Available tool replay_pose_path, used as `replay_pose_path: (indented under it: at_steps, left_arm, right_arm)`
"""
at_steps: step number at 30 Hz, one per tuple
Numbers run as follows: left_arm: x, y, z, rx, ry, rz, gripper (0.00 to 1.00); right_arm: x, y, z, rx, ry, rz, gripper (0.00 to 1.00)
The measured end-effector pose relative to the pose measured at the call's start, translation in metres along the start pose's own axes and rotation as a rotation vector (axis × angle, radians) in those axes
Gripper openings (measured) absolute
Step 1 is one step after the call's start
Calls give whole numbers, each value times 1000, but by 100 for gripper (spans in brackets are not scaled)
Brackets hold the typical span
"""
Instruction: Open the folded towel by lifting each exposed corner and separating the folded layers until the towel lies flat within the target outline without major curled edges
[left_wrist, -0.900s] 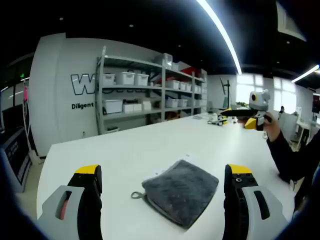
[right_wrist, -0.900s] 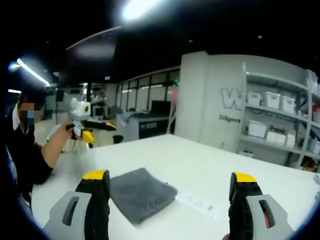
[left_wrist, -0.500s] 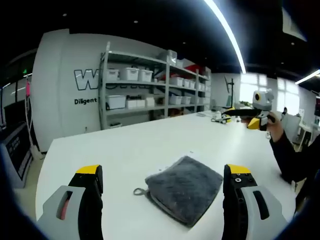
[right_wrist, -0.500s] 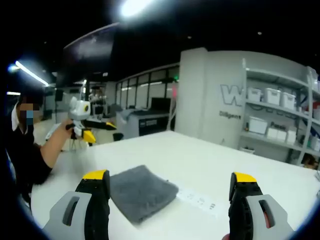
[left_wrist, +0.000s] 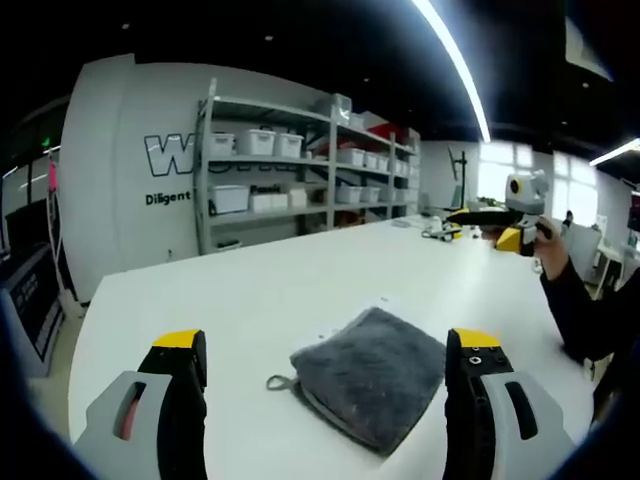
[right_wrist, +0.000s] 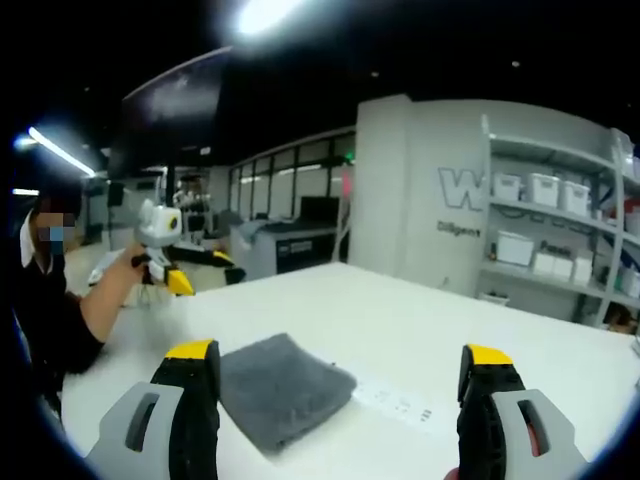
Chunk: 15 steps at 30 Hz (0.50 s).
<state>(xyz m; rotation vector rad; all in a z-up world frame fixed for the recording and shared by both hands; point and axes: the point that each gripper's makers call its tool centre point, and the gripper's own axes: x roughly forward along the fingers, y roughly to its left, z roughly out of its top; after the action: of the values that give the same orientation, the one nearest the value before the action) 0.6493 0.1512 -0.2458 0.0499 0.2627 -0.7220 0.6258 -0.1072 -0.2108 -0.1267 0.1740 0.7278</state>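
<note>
Left gripper view shows our left gripper (left_wrist: 320, 400) held above the white table (left_wrist: 260, 290), with its two jaws wide apart and nothing between them. The grey towel (left_wrist: 370, 375) lies folded on the table just past the jaws, a bit to the right. A small loop (left_wrist: 280, 383) sticks out at its near left corner. We can see the edges of the folded layers along the near side.

Our right gripper (right_wrist: 340, 400) is wide open too, and it holds nothing. From there the towel (right_wrist: 285, 385) sits beside the left jaw, and a flat white strip (right_wrist: 400, 405) lies on the table (right_wrist: 420, 330) just right of it. We cannot make out a target outline on the table.

Far off, a person's hand (left_wrist: 545, 250) holds up the other gripper.

We think the job has not begun yet, since the towel is all folded and nothing touches it. Next we would need to bring one gripper down to a corner, pinch only the top layer, and lift it away from the layers under it.
</note>
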Motion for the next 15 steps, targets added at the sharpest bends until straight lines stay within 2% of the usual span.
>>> replay_pose_path:
  at_steps: [5,8,15]
  left_arm:
    - [7,1,-5,-7,8,-2,95]
    - [9,9,-3,5,5,37,94]
    - [13,12,-6,4,16,39,95]
  right_arm:
    - [7,-3,-2,2,4,5,98]
    - [10,-5,-5,1,15,3,98]
    - [11,-6,-3,0,7,-3,96]
